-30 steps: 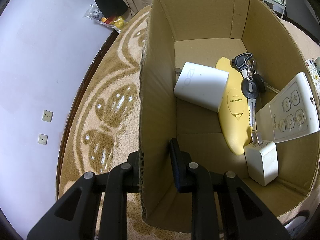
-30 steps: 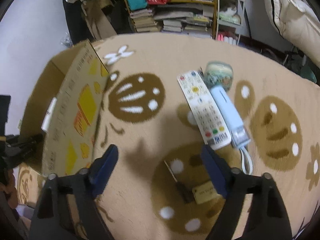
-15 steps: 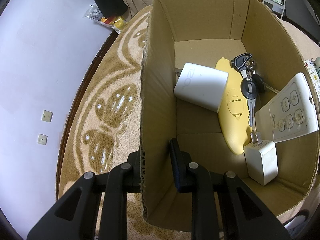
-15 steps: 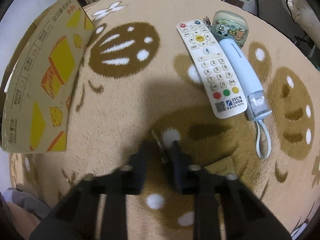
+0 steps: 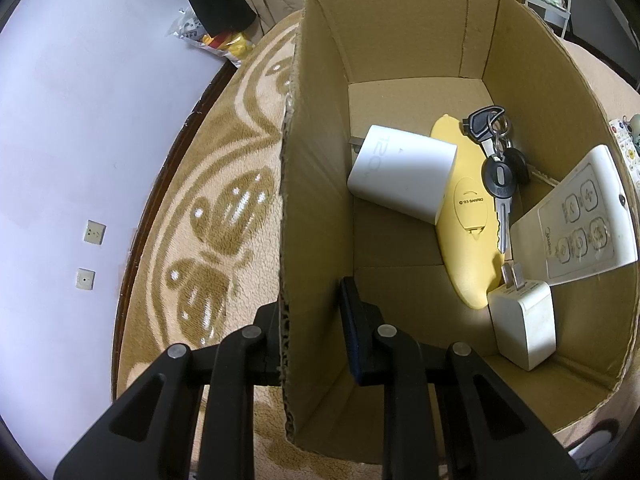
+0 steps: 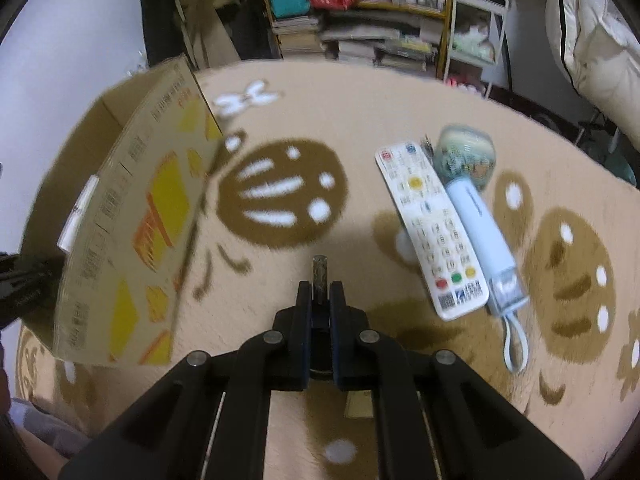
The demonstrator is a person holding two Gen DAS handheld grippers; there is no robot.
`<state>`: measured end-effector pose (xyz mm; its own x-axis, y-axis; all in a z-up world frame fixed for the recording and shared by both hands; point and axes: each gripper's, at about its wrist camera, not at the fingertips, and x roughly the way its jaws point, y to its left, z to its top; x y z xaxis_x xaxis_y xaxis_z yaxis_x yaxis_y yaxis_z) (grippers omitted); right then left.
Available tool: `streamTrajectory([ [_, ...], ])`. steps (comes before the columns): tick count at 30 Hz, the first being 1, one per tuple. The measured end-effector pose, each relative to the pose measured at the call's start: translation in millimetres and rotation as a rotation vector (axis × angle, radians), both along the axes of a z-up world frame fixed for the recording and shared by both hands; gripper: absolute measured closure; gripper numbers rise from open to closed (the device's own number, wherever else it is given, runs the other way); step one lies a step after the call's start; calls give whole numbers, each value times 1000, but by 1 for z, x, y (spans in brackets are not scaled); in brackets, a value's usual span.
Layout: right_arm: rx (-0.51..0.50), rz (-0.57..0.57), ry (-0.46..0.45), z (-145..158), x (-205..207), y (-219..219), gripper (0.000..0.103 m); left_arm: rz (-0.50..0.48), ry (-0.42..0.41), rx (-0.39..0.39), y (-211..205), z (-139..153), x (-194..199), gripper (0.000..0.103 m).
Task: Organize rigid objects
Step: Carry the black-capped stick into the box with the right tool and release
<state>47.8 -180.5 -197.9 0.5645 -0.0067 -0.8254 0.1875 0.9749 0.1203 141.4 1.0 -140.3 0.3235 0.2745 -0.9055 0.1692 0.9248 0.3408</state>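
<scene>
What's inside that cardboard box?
In the box: two white chargers, a yellow case, keys and a white remote. Anything beneath them is hidden.

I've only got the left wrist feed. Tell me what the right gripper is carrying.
Observer: The right gripper is shut on a thin metal piece, likely a key. Its tip sticks out past the fingertips.
Operator: Give me its position against the box.
Observer: It is over the rug, with the cardboard box off to its left, not over the opening.
Operator: List what lies outside the box.
Observer: A white remote, a pale blue device right beside it, and a round patterned case at their far ends.
</scene>
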Motion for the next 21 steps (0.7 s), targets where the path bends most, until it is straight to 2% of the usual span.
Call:
streamTrajectory([
  [6,35,-5,-26,8,3,2,94,-1,-2,4,1,0,0,81],
  [10,40,-11,-76,20,6,1,94,-2,-1,4,1,0,0,81],
  [21,64,2,-248,86,14,9,94,-3,-2,5,2,1,0,81],
])
